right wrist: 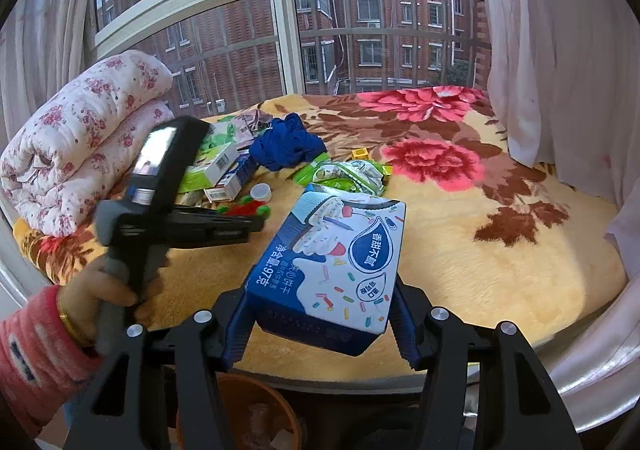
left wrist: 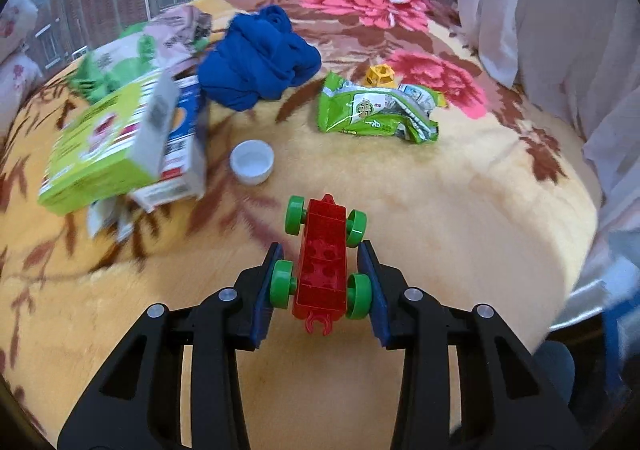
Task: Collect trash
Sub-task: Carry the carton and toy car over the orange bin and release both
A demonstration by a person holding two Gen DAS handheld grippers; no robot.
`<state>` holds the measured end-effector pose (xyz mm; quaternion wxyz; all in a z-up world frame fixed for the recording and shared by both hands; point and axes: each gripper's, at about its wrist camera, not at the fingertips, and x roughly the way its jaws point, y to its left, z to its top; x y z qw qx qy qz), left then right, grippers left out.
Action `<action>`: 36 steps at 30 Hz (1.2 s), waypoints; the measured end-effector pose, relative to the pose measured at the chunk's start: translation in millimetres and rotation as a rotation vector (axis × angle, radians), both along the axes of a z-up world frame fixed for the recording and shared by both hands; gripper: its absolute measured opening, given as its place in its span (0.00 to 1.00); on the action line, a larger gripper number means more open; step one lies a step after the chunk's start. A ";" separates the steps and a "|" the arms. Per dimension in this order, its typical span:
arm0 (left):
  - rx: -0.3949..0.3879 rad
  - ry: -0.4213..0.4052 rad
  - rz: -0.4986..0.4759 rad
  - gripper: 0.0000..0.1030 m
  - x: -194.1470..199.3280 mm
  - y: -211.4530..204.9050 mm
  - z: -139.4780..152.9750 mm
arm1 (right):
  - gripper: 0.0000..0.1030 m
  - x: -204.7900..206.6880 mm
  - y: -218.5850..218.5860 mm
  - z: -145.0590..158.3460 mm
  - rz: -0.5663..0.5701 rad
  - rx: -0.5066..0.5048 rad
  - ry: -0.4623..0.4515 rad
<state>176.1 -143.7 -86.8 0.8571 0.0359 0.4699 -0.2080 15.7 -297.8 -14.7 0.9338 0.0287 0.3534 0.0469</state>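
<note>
The left hand-held gripper (left wrist: 322,274) is clamped on a red toy car (left wrist: 322,270), its blue pads pressing the green wheels on either side. The right hand-held gripper (right wrist: 318,314) grips a blue-and-white biscuit box (right wrist: 332,270) — held above the bed's near edge. The trash lies on the floral blanket (left wrist: 460,218): beyond the toy car sits a white cap (left wrist: 252,162), left of the toy car a pile of cartons (left wrist: 120,146), and beyond and right of the toy car a crumpled green wrapper (left wrist: 372,114). A blue cloth (left wrist: 260,58) lies farther back.
</note>
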 end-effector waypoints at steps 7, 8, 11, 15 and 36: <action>-0.055 -0.067 -0.015 0.37 -65.8 42.7 25.6 | 0.56 -9.5 9.9 -3.7 0.020 -0.007 0.018; -0.061 -0.074 -0.024 0.37 -76.3 48.7 28.2 | 0.56 -11.8 12.1 -3.5 0.027 -0.009 0.020; -0.055 -0.094 -0.045 0.37 -110.1 65.0 32.6 | 0.56 -20.8 19.9 -3.5 0.049 -0.012 0.021; -0.050 -0.099 -0.062 0.37 -143.0 83.0 32.8 | 0.56 -33.2 33.3 -5.5 0.089 -0.018 0.031; 0.012 0.272 -0.107 0.37 -214.4 104.5 -99.5 | 0.56 -77.9 93.7 -111.5 0.311 -0.023 0.364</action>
